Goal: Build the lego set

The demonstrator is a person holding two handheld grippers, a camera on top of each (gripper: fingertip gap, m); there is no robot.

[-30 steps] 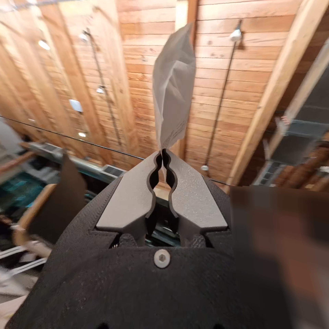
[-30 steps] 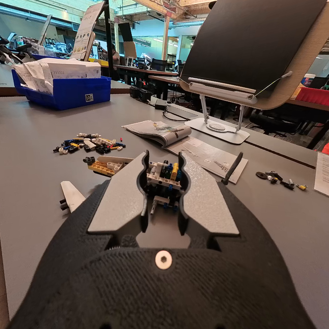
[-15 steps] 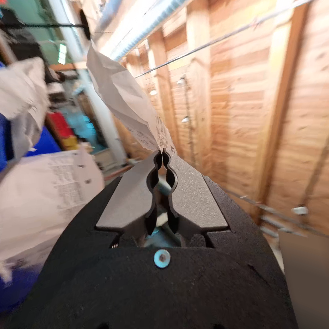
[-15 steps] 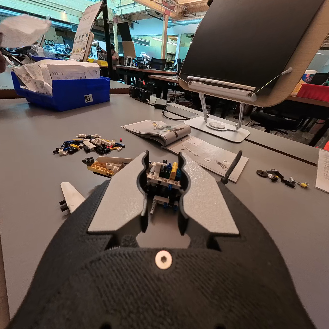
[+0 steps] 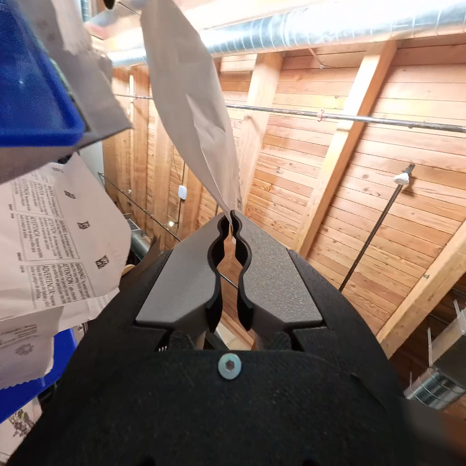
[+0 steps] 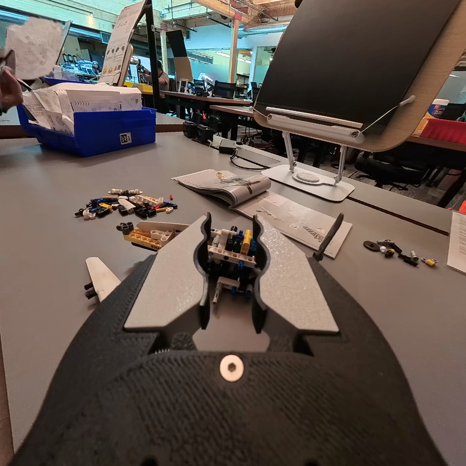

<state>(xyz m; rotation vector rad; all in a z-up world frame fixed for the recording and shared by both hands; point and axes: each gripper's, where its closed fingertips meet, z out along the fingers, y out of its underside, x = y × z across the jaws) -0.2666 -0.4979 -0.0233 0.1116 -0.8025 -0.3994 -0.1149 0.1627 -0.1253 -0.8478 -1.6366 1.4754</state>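
Note:
My left gripper points up at the wooden ceiling and is shut on the corner of a crumpled white paper bag, which hangs beside the blue bin. The same bag shows far off in the right wrist view, above the bin. My right gripper rests low on the grey table, its fingers closed around a small white, blue and yellow lego assembly. A pile of loose pieces, a yellow and white sub-assembly and a white wing lie to the left.
An open instruction booklet lies behind the assembly, with a black blade piece on its page. A few small parts lie at the right. A tilted tablet stand stands at the back right. Printed paper bags fill the bin. Left tips to right tips: about 70 cm.
My left gripper has swung with the paper bag from open ceiling to right beside the blue bin. The right gripper and its lego assembly have not moved.

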